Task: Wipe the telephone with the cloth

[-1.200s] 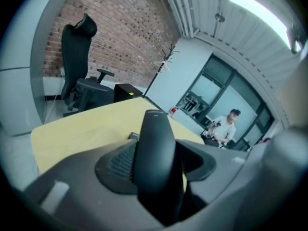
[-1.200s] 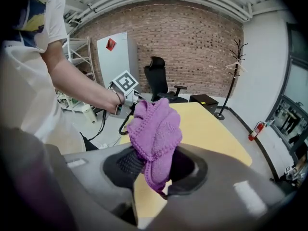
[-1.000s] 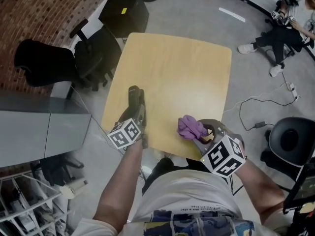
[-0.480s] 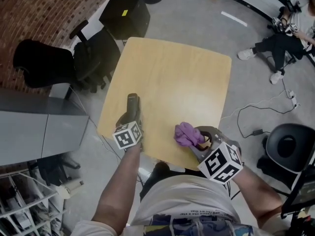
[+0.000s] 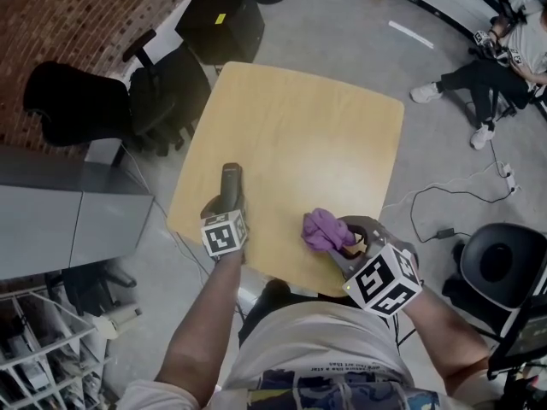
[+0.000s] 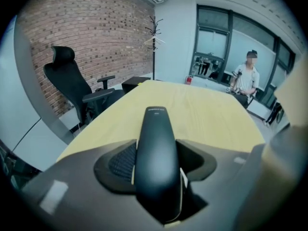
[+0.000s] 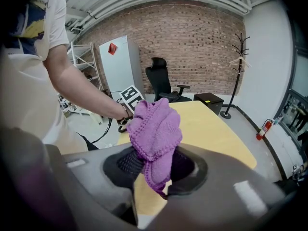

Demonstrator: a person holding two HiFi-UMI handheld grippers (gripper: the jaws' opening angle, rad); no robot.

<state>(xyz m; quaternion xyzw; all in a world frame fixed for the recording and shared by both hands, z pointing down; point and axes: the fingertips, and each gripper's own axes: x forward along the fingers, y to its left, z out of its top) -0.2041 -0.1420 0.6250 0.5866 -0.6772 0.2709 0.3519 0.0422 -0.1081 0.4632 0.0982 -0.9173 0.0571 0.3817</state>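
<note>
The telephone [image 5: 232, 182] is a slim black handset, smooth and rounded at its far tip, with a pale edge showing along its underside near the grip. It sits at the lower left of the head view, above the near left corner of the table [image 5: 299, 126], pointing away from the person. The left gripper [image 5: 228, 207] has it clamped. In the left gripper view the fingers [image 6: 120, 161] press against both sides of the handset's near end, held fairly wide by its body, and the rest of the handset juts out beyond them over the wood.

To its right in the head view, well apart from the handset, is the cloth [image 5: 325, 229], a purple knitted rag bunched into a lump. The right gripper [image 5: 344, 237] is clenched on it. In the right gripper view its fingers [image 7: 126, 160] pinch the lower folds while most of the cloth bulges up above them and a tail hangs down below.

The table is pale wood with rounded corners. A black office chair [image 5: 77, 109] stands at the upper left, and a seated person [image 5: 500, 49] is at the upper right.
</note>
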